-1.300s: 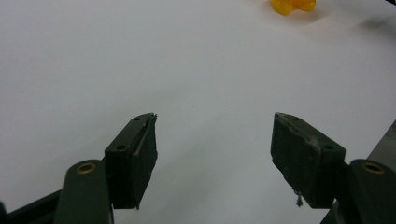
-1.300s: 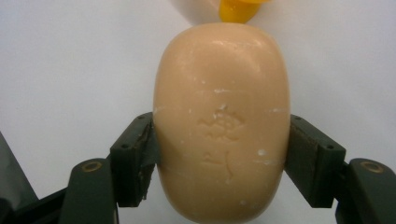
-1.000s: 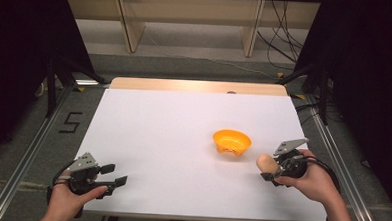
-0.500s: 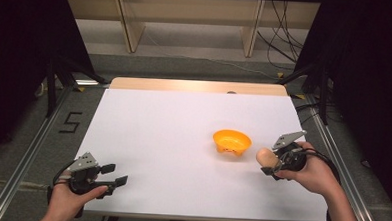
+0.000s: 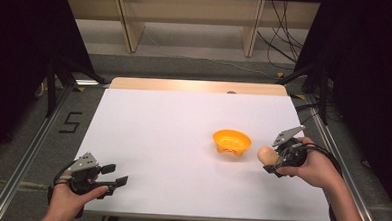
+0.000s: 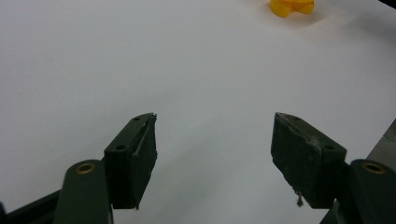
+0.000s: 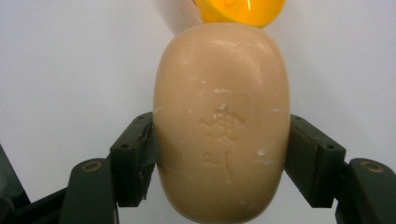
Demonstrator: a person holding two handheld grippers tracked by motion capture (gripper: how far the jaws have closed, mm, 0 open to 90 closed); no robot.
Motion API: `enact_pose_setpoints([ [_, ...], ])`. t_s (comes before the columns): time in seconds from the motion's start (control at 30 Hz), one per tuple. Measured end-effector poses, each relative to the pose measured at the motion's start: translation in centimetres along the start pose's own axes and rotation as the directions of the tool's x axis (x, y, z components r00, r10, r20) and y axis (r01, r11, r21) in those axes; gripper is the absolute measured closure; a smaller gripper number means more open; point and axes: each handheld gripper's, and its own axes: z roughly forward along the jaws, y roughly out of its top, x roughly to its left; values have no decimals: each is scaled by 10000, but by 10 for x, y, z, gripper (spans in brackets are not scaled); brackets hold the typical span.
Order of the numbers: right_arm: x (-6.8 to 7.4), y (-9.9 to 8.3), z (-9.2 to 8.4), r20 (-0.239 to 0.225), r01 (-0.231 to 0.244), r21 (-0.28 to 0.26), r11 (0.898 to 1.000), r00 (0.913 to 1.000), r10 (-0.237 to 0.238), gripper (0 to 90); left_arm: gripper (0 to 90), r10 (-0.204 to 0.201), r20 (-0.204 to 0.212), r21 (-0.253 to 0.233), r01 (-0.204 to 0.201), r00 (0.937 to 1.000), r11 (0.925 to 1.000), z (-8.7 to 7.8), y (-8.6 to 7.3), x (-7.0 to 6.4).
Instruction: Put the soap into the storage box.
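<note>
The right gripper (image 5: 273, 157) jaws clamp the soap (image 7: 222, 123) across its width. Its long axis points ahead at the bowl (image 5: 231, 142), mid-right. The left gripper (image 5: 115, 174) jaws gape empty, lower left.

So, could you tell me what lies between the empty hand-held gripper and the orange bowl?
Nothing: in the high view, only bare white table stretches from the left hand-held gripper to the orange bowl. The left gripper view shows the same.
</note>
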Motion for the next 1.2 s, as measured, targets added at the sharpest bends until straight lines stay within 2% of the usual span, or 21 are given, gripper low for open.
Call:
enact_pose_setpoints([
  [0.23, 0, 3, 0, -8, -15, 69, 10000, 10000, 16, 332, 309, -52, 32, -136, 52, 10000, 9999, 1, 0, 0],
  [0.27, -1, 4, -1, -12, 157, 90, 9998, 9999, -157, 332, 309, -110, -8, -61, 110, 9999, 9999, 0, 0, -1],
  [0.3, -1, 4, -2, -80, 71, 197, 9998, 9999, -69, 332, 309, -80, 14, -75, 80, 10000, 9999, 0, 0, 0],
  [0.47, -2, 6, -3, 43, 108, 314, 9994, 9999, -110, 332, 309, 2, -24, -35, -2, 10000, 10000, 0, 0, 0],
  [0.57, -5, 9, -4, 94, 375, 247, 9990, 9992, -377, 333, 309, -74, 26, -127, 74, 10000, 9999, 0, 0, 0],
  [0.7, -5, 12, -6, 120, 321, 303, 9990, 9994, -324, 332, 309, -38, -45, -53, 38, 10000, 10000, 1, 1, 0],
  [0.77, -6, 12, -6, 150, 332, 255, 9991, 9993, -336, 332, 309, -86, -84, -176, 85, 9999, 9998, 2, 0, -1],
  [0.8, -6, 13, -7, 132, 334, 279, 9991, 9993, -338, 332, 309, -5, -11, 24, 5, 10000, 10000, 1, 1, 0],
  [0.9, -8, 14, -8, 164, 368, 417, 9984, 9992, -376, 332, 309, -16, -1, 59, 16, 10000, 10000, 1, 2, 0],
  [0.93, -9, 15, -8, -11, 482, 422, 9979, 9988, -482, 332, 309, -20, 4, 78, 20, 10000, 10000, 0, 2, 0],
  [1.03, -8, 16, -8, 35, 344, 426, 9985, 9994, -345, 332, 309, 0, -62, -1, 0, 10000, 10000, 1, 1, 0],
  [1.07, -9, 17, -7, 151, 539, 284, 9981, 9984, -544, 332, 309, -14, -44, 18, 14, 10000, 10000, 0, 1, 0],
  [1.1, -9, 17, -7, 151, 539, 284, 9981, 9984, -544, 332, 309, -14, -44, 18, 14, 10000, 10000, 0, 1, 0],
  [1.17, -7, 17, -8, 181, 334, 391, 9987, 9993, -341, 332, 309, 2, -24, 61, -2, 10000, 10000, 0, 1, 0],
  [1.2, -8, 18, -7, 169, 492, 400, 9980, 9986, -499, 332, 309, 5, -20, 59, -5, 10000, 10000, 0, 1, 0],
])
